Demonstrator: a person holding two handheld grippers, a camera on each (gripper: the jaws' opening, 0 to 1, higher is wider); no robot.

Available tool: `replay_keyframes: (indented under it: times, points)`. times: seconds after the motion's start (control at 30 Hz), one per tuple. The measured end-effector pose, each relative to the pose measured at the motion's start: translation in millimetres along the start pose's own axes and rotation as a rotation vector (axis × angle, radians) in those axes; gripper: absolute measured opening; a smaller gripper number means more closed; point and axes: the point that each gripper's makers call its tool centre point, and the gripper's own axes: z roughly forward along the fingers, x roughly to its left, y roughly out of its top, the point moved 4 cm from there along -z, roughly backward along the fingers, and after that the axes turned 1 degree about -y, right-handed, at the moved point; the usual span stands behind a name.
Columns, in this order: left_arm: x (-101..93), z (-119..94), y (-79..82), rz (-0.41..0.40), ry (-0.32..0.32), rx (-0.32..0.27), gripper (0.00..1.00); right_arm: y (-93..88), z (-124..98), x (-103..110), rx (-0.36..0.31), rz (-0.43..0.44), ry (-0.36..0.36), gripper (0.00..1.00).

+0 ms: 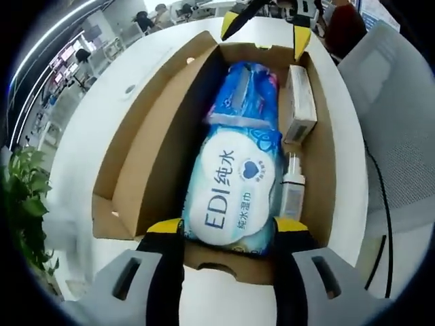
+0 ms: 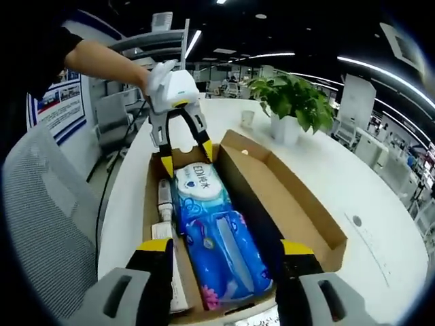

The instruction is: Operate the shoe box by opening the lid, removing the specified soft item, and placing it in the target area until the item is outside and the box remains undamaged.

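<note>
My left gripper (image 1: 230,229) spreads wide around the wet-wipes pack (image 1: 234,187) in the open shoe box (image 1: 146,146); my right gripper (image 2: 225,252) spreads wide over the blue pack (image 2: 221,248)

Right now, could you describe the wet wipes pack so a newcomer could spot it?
Look inside the open cardboard shoe box on the white table. The wet wipes pack lies between the left gripper jaws, pale blue with a white oval reading "EDI", unlike the flowery darker-blue pack beyond.
</note>
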Motion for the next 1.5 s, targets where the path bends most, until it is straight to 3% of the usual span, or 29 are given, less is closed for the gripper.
replay_keyframes:
  times: [0.27, 0.9, 1.23, 1.5]
  points:
    - [7.3, 14, -1.1, 0.021, -0.036, 0.021, 0.56, 4.9, 28, 8, 0.043, -0.052, 0.061, 0.60]
    - [1.1, 31, 2.4, 0.069, -0.115, 0.065, 0.61, 17.7, 90, 20, 0.094, -0.089, 0.139, 0.58]
    - [0.7, 30, 2.4, 0.090, -0.119, 0.066, 0.57, 15.7, 118, 26, 0.141, -0.109, 0.181, 0.57]
    - [3.6, 32, 1.8, 0.093, -0.137, 0.105, 0.55, 15.4, 129, 26, 0.179, -0.093, 0.185, 0.56]
